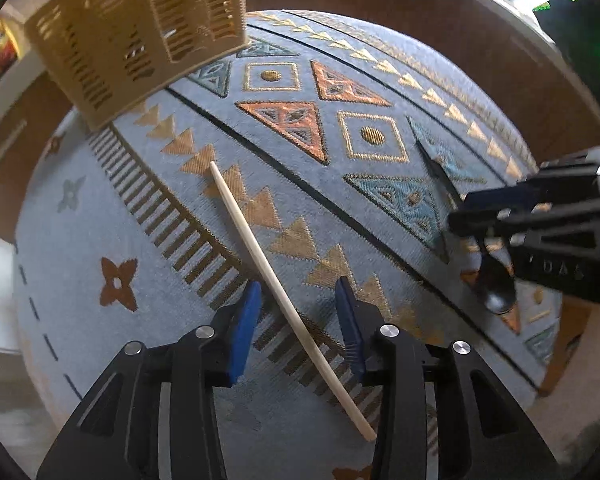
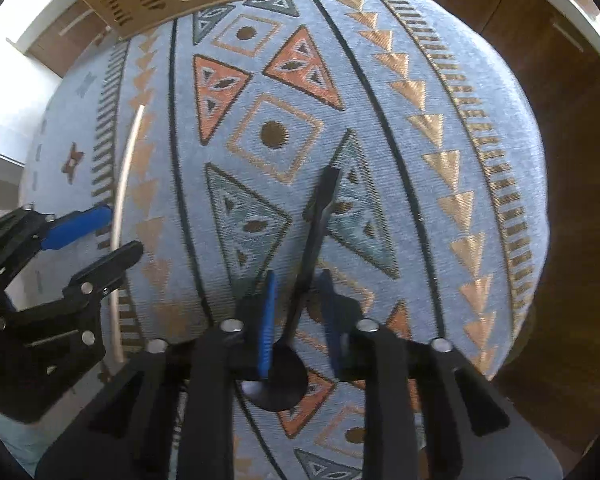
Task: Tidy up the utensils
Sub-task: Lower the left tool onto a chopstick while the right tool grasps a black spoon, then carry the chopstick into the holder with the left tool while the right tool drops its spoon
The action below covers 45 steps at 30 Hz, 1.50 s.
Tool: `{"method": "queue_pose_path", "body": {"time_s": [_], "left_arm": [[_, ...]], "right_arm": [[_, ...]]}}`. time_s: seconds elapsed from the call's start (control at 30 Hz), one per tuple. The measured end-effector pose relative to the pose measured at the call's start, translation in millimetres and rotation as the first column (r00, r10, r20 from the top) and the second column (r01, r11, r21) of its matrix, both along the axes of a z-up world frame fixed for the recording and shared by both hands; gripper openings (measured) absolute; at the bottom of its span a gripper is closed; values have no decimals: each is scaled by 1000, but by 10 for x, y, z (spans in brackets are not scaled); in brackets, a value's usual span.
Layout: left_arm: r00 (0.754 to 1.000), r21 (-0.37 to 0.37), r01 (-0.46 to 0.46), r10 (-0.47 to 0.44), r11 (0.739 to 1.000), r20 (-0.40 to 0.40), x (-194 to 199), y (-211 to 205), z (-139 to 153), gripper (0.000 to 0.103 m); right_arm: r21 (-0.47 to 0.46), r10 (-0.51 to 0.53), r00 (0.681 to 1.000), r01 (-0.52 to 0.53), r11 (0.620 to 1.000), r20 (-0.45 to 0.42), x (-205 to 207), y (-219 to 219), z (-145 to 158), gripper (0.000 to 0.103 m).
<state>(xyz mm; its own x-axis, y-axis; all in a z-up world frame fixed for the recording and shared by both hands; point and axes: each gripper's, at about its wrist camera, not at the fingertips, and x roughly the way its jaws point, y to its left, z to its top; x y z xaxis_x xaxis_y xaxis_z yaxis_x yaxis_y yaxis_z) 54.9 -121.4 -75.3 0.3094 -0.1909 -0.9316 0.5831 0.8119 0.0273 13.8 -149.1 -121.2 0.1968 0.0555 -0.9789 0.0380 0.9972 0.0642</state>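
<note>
1. A table covered by a blue patterned cloth (image 1: 100,208) is shown from two gripper-mounted cameras, both pointed steeply downward.
2. The left gripper (image 1: 298,312) is held with its blue pads apart; a pale wooden chopstick (image 1: 276,292) lies on the cloth between them, untouched by either pad as far as can be seen.
3. The right gripper (image 2: 296,312) is seen straddling the thin handle of a black spoon (image 2: 314,232). Its pads stand narrowly apart with the handle between them — whether the handle is actually pinched cannot be told, since blur hides the contact.
4. The spoon's bowl lies close under the right gripper's body, and its handle runs forward, away from that gripper, flat on the cloth.
5. A tan slotted basket (image 1: 140,36) stands well ahead of both grippers, at the far edge of the table. No utensil can be made out inside it, though its interior is barely visible.
6. The task is judged to be at an early stage — both visible utensils are on the cloth, and lifting and placing them in the basket appears to remain.
</note>
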Motion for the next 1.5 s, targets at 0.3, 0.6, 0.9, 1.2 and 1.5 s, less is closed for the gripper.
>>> {"method": "queue_pose_path", "body": {"time_s": [0.3, 0.6, 0.9, 1.2, 1.5], "left_arm": [[998, 44, 13, -15, 999, 62, -86, -5, 16, 7], [992, -64, -120, 121, 991, 21, -24, 568, 130, 4], [980, -79, -198, 196, 977, -27, 100, 852, 145, 6], [978, -78, -167, 156, 983, -137, 370, 708, 101, 21], [975, -164, -210, 195, 964, -104, 343, 853, 119, 3]], "right_arm": [[-13, 23, 1000, -23, 1000, 6, -62, 77, -8, 5], [40, 13, 1000, -14, 999, 26, -68, -168, 15, 5], [12, 46, 999, -46, 999, 4, -21, -171, 9, 6], [22, 37, 998, -36, 999, -53, 51, -148, -21, 7], [-20, 109, 994, -109, 994, 31, -58, 61, 63, 5]]}}
